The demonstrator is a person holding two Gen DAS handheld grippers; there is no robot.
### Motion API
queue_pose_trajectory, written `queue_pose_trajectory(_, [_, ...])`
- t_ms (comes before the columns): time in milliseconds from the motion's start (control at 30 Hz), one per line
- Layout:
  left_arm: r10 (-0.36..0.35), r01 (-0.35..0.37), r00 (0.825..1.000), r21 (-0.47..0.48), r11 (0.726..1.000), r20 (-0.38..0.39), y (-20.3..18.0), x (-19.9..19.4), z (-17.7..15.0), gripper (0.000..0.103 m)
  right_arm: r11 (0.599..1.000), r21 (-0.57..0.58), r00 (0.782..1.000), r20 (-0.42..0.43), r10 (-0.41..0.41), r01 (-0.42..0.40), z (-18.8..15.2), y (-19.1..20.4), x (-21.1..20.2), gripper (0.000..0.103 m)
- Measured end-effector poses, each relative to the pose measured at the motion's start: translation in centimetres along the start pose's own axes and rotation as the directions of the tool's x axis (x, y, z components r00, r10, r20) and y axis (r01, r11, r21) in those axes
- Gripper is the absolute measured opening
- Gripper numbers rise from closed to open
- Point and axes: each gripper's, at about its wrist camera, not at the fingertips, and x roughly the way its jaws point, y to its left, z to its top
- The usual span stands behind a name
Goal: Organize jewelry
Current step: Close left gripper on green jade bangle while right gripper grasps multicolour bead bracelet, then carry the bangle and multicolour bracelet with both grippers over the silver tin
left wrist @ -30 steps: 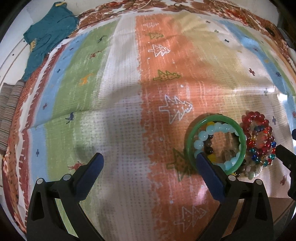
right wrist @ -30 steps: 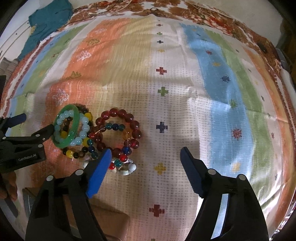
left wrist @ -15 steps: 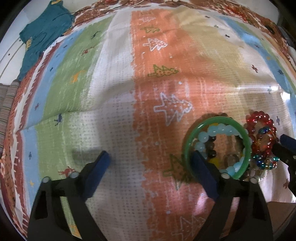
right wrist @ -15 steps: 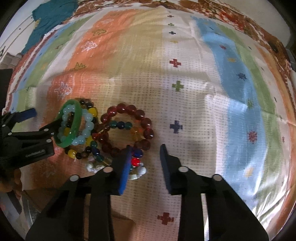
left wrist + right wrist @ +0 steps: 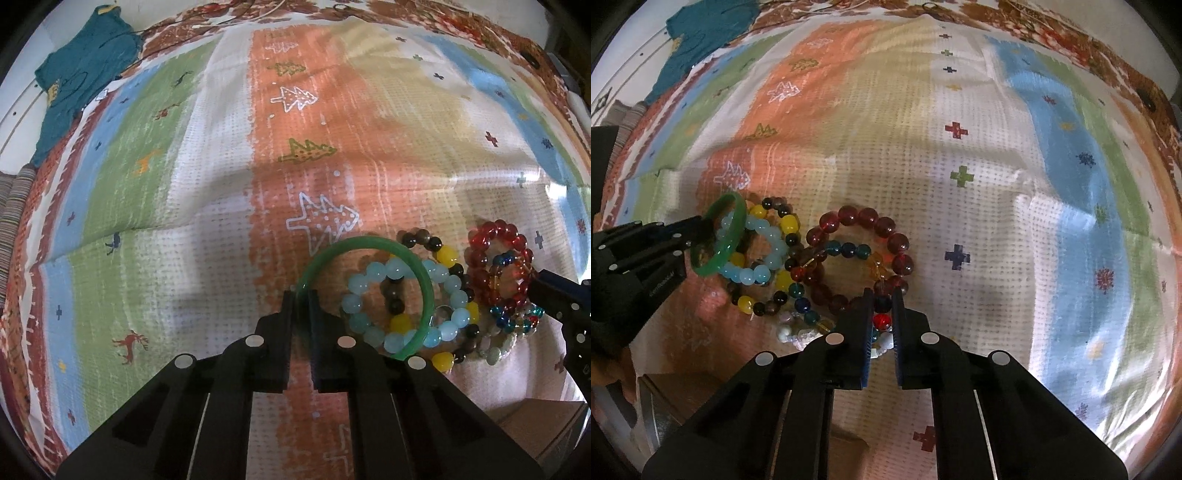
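Left gripper (image 5: 300, 295) clamped on green bangle (image 5: 369, 245); right gripper (image 5: 882, 295) clamped on dark red bead bracelet (image 5: 864, 218)

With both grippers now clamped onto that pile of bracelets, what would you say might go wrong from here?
1. The green bangle in the left gripper overlaps the pale blue bead bracelet; lifting may drag it along.
2. The right gripper pinches beads where the dark red bracelet and the multicoloured strand cross, so both could come up tangled, or a round bead could slip out.

Green bangle (image 5: 373, 245); pale-blue bead bracelet (image 5: 454, 291); dark-red bead bracelet (image 5: 864, 218); striped cloth (image 5: 207, 184) in orange, green, blue, white with tree motifs.
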Motion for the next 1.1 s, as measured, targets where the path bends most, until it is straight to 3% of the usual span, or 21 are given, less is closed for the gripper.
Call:
queue_pose_trajectory(800, [-0.049, 0.058, 0.991, -0.074, 0.996, 0.121, 1.3, -9.1, -1.9, 0.007, 0.998, 0.004, 0.986, 0.153, -0.061, 0.061, -1.2, -0.4, -7.6, 0.010])
queue_pose_trajectory(1100, [-0.053, 0.063, 0.986, -0.064, 0.996, 0.156, 1.1, -12.0, -3.8, 0.007, 0.999, 0.003, 0.979, 0.201, -0.039, 0.039, -2.5, 0.0, -10.4, 0.010])
